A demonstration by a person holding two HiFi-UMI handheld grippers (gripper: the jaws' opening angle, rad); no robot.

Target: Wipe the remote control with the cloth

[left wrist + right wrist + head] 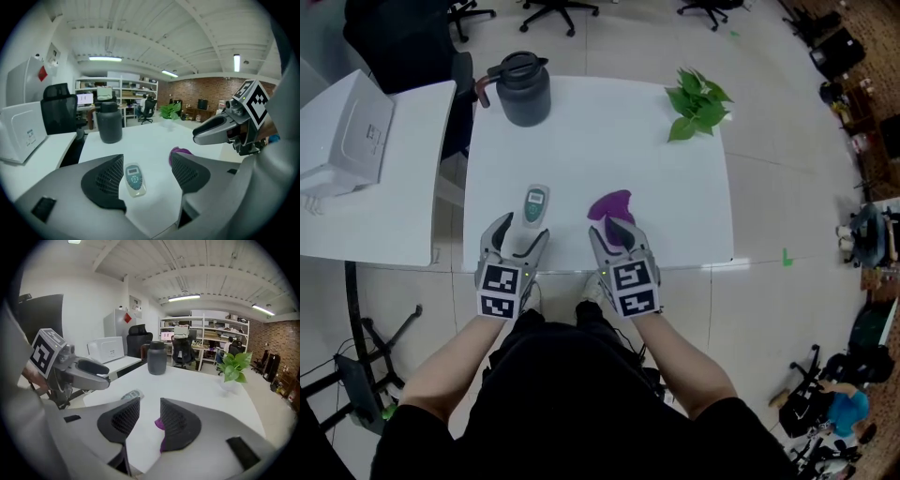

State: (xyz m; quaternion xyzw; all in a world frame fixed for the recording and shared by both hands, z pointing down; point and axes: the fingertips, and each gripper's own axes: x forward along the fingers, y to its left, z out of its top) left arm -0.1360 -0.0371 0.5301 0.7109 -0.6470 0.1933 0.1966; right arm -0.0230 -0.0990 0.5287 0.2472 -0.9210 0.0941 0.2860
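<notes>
Hovering above the near edge of the white rectangular table [600, 141], the left gripper [520, 232] has its jaws spread wide and holds nothing. The small grey-white remote control with a little screen and round button pad [534, 204] lies flat on the table just ahead of this gripper's tips; in the left gripper view it [134, 179] shows in the gap between the two black ribbed pads [105, 180], nearer the left one, touching neither.

The right gripper [614, 234] is beside it, jaws partly apart with only bare tabletop showing through the narrow gap. The crumpled purple cloth [611, 204] sits on the table just ahead of its tips. In the right gripper view the cloth [160, 423] peeks out low between the pads and behind the right-hand one, and no pad visibly presses on it. From this gripper the remote [131, 394] lies ahead and to the left.

Well beyond both grippers, at the table's far edge, stand a dark grey lidded jug [523, 89] on the left and a leafy green potted plant [696, 103] on the right.
</notes>
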